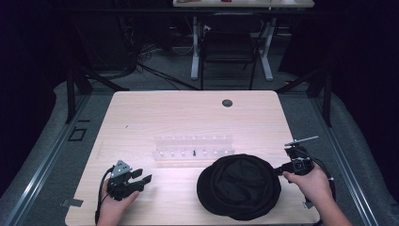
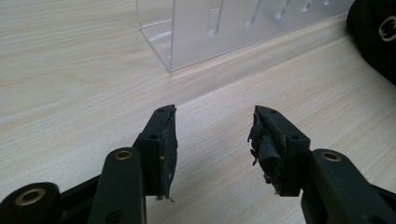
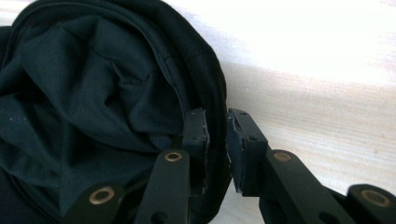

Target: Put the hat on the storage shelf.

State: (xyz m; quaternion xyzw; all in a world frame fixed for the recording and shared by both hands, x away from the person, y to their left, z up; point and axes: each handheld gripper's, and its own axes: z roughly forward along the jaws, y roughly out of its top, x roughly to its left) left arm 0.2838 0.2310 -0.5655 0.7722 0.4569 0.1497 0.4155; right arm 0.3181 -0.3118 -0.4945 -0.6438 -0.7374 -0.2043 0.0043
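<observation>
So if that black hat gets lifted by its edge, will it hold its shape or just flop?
Probably flop: the black hat is soft cloth, and its lining lies in loose folds. It looks light, so it would likely slide across the smooth table rather than tip. The right gripper has only the thin rim between its jaws, so that might slip out.

room: dark around me | floor (image 1: 42, 141): grey | 12 o'clock: black chair (image 1: 229, 47), white-legged desk (image 1: 242, 4) behind my wooden table (image 1: 141, 108)
</observation>
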